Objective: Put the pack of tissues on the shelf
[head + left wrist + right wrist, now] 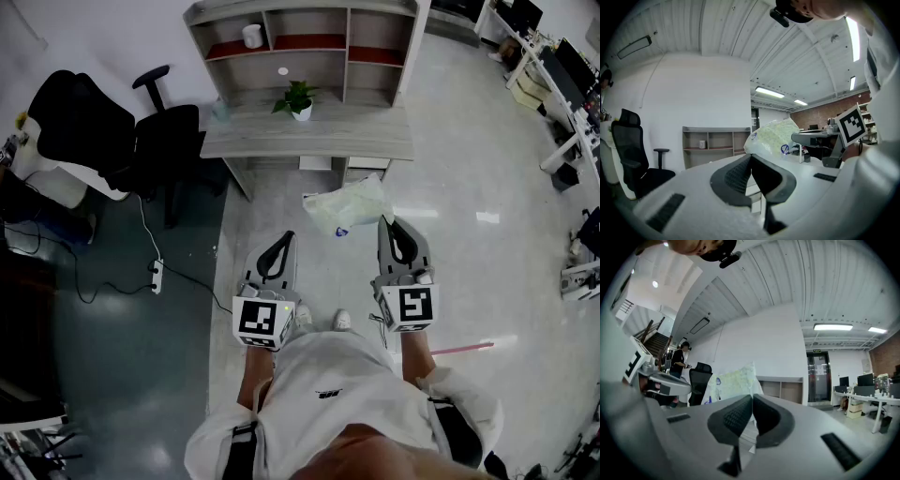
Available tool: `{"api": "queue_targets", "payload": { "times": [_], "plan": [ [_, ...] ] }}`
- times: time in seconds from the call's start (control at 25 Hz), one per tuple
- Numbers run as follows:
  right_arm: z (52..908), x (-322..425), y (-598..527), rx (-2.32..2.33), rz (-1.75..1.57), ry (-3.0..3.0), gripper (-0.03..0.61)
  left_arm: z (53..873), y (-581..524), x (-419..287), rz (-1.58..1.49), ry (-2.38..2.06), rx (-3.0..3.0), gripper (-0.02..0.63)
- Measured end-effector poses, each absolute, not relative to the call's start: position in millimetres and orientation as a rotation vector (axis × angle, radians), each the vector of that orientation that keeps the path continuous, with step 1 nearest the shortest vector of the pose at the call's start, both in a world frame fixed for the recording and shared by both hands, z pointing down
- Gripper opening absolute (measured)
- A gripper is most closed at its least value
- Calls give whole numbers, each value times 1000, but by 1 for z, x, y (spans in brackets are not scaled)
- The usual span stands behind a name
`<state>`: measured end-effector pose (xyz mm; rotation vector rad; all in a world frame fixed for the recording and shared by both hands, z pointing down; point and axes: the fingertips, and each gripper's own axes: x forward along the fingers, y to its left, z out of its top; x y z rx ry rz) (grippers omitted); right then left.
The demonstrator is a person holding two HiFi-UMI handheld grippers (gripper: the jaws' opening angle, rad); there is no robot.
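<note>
The pack of tissues looks soft and light. It is a film-wrapped bundle that will likely sag and swing rather than keep its shape, and the slick wrapper could slide out of a thin pinch.

Your right gripper has its fingers pressed fully together on only the wrapper's edge at one end. The bulk of the pack stands out beyond the tips and toward your left. It is in the air over the floor, short of the desk's near edge. A hold across the body would be surer, I judge.

Your left gripper is closed on nothing; the pack is near it, ahead and to its right, not touching. The shelf rises from the desk's far edge.
</note>
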<state>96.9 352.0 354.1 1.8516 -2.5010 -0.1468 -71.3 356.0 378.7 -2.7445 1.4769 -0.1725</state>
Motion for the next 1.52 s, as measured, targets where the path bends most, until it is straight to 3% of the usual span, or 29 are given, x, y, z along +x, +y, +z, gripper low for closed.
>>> {"api": "queue_targets", "payload": {
  "times": [0.64,1.52],
  "plan": [
    [376,142,317,1776,-159,-2553,29,380,327,-30,-168,1564,-2584,26],
    [385,128,218,1813,-144,-2533,29,388,227,-45,-134,1570,-2588,26]
  ]
}}
